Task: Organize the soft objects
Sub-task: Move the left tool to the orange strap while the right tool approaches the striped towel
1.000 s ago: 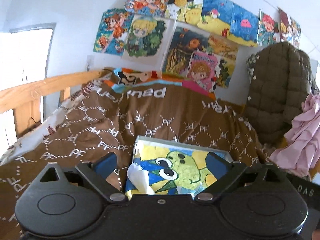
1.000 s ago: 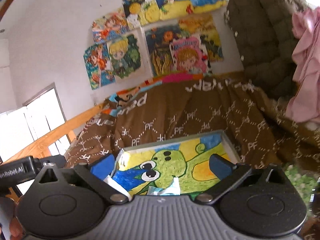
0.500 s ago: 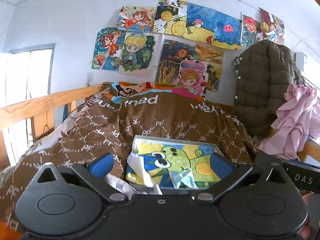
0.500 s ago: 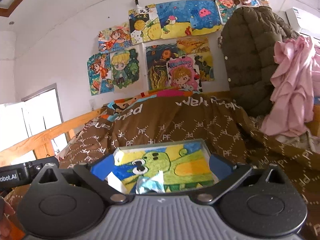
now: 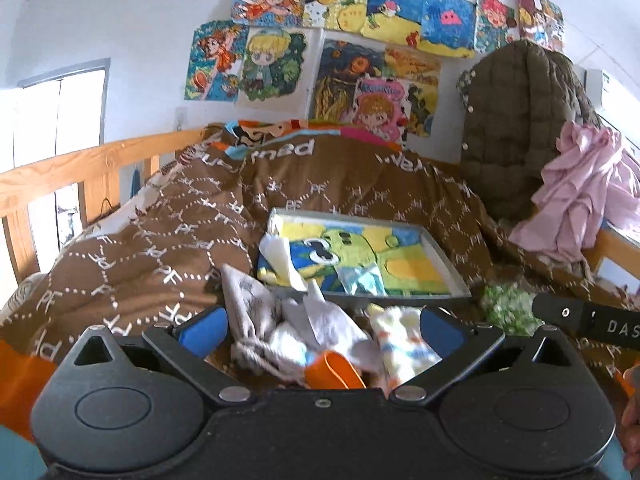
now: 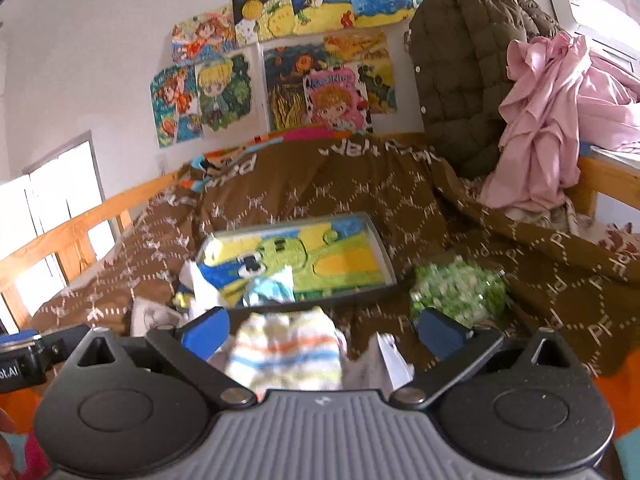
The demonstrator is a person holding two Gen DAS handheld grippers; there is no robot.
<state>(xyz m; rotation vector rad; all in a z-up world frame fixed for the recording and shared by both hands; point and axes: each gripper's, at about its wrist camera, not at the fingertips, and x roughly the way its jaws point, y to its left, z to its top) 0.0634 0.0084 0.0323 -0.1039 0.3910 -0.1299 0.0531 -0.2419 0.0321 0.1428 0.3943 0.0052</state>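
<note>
A shallow grey tray point(image 5: 450, 258) point(image 6: 380, 254) with a green cartoon picture lies on the brown quilt point(image 5: 160, 248). Two pale cloth bits rest on its near part. In front of it lies a heap of soft things: a grey drawstring pouch point(image 5: 250, 312), white cloths, an orange piece point(image 5: 334, 372) and a striped sock point(image 5: 402, 344) point(image 6: 286, 352). My left gripper point(image 5: 322, 326) stands open over the heap. My right gripper point(image 6: 324, 328) is open too, with the striped sock between its fingers. A green-white fluffy bundle point(image 6: 456, 290) point(image 5: 506, 306) sits right of the tray.
A wooden bed rail point(image 5: 80, 168) runs along the left. A dark green quilted jacket point(image 5: 516, 120) and pink cloth point(image 6: 548, 120) hang at the right. Drawings point(image 5: 340, 52) cover the wall behind. The right gripper's body point(image 5: 588, 326) shows at the left view's right edge.
Both grippers have pulled back from the tray toward the near side; the tray looks farther off, and the heap of soft things now shows between the fingers. Both stay open.
</note>
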